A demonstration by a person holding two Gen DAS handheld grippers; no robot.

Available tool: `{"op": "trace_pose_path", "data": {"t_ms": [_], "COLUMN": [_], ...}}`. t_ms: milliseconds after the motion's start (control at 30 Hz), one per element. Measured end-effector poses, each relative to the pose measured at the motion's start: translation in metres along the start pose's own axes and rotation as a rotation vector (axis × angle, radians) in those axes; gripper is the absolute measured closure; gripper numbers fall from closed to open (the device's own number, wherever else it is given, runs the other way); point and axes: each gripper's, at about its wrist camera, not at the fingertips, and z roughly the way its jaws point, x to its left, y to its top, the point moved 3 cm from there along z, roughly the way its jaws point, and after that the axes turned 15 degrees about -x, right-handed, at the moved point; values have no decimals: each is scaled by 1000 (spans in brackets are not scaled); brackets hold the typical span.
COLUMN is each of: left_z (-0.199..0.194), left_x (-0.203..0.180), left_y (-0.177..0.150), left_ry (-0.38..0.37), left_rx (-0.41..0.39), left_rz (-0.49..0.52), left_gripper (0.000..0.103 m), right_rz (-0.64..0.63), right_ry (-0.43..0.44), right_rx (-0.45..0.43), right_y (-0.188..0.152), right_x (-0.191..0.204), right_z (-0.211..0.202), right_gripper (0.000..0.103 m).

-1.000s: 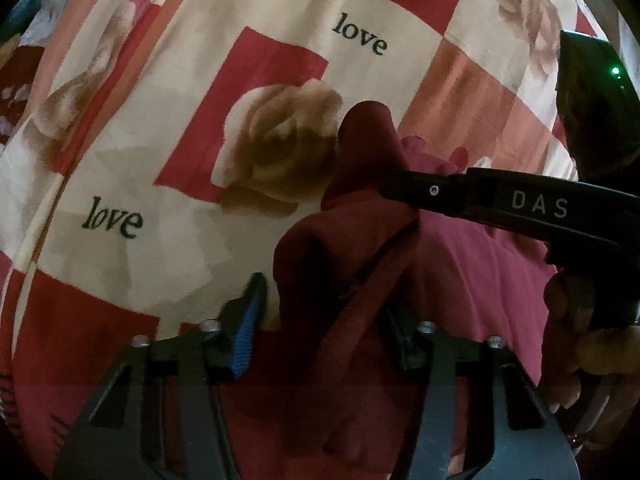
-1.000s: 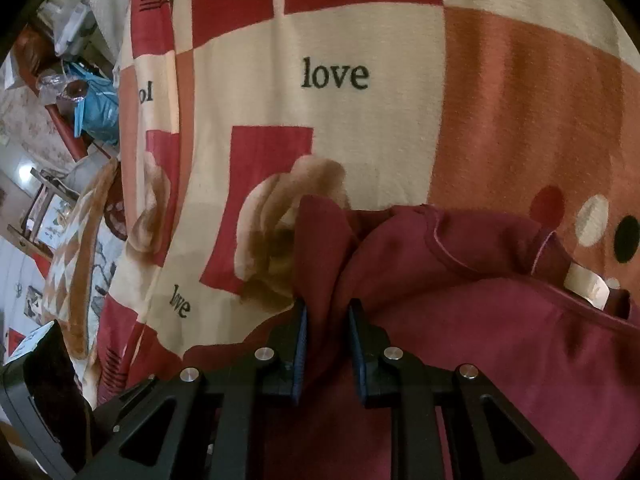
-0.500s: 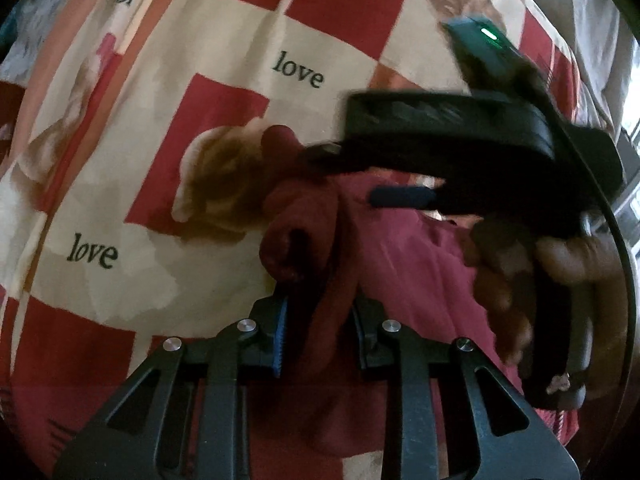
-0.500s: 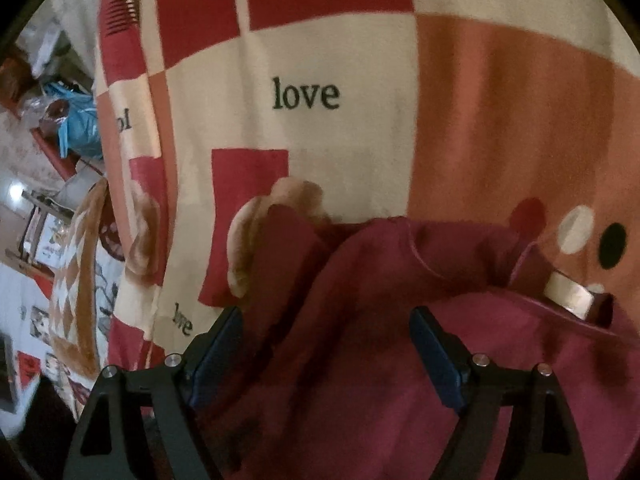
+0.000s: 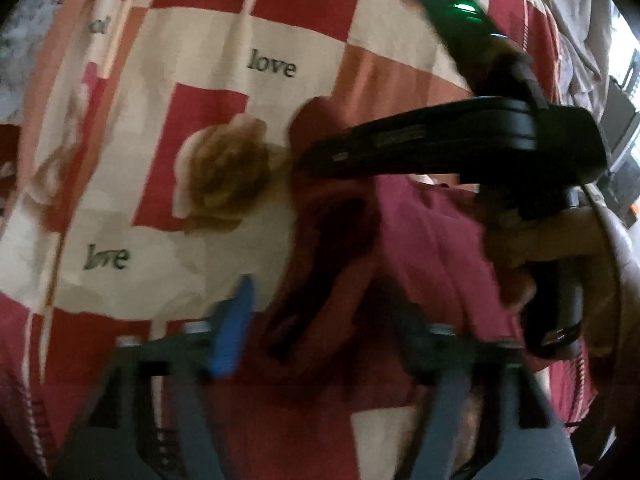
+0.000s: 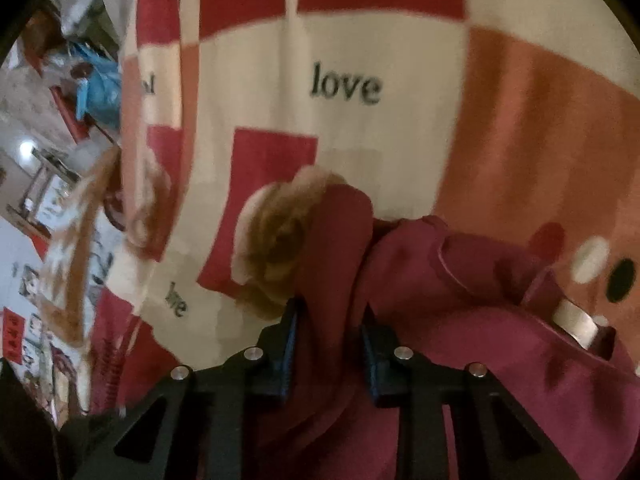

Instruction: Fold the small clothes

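Note:
A small maroon garment [image 6: 460, 320] lies bunched on a red, cream and orange blanket [image 6: 360, 152] printed with roses and the word "love". My right gripper [image 6: 330, 320] is shut on a raised fold of the garment. In the left wrist view the garment [image 5: 420, 240] runs between the fingers of my left gripper [image 5: 320, 312], whose jaws stand wide apart, the fold loose between them. The right gripper's black body [image 5: 460, 148] and the hand holding it cross above the garment there. A white label [image 6: 576, 320] shows at the garment's neck.
The blanket [image 5: 200, 140] covers the whole work surface. At the far left of the right wrist view, past the blanket's edge, I see room clutter with a blue bag [image 6: 100, 88] and furniture.
My left gripper was shut on the fold half a second ago and now stands open. My right gripper was open half a second ago and has shut on the fold again. Both views are motion-blurred.

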Motion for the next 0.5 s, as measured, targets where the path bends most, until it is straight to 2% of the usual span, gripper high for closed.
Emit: {"op": "trace_pose_path", "data": {"t_ms": [100,133,167,200,233,267,333,500], "left_z": [2,3,4,3,0,-4,-18,-45], "left_x": [-3,-5,-8,-12,-18,-23,-41,-111], "left_y": [-1,-2,-3,-3,-2,0,4,6], "left_ry": [-18,-20,-23,-31,-58,-72,-103,-201], "left_rx": [-3,-2,4,14,19,8,-22,-55], "left_rz": [-27,-25,-22,-27,-44,-54,-41,75], "left_gripper": [29,33,44,71,82,82,88,89], "right_rz": [35,54,65,73,76,76,66,37], "right_ry": [26,29,32,37,39,44,48,52], "right_rx": [-29,-37,-46,-58,-69,-78,-111,-189], "right_y": [1,0,-1,-2,-2,-2,-3,-3], "right_x": [-8,-11,-13,-14,-16,-16,-19,-37], "right_z": [-15,-20,-24,-31,-39,-47,-68,-145], "right_gripper": [78,79,79,81,81,83,83,83]}}
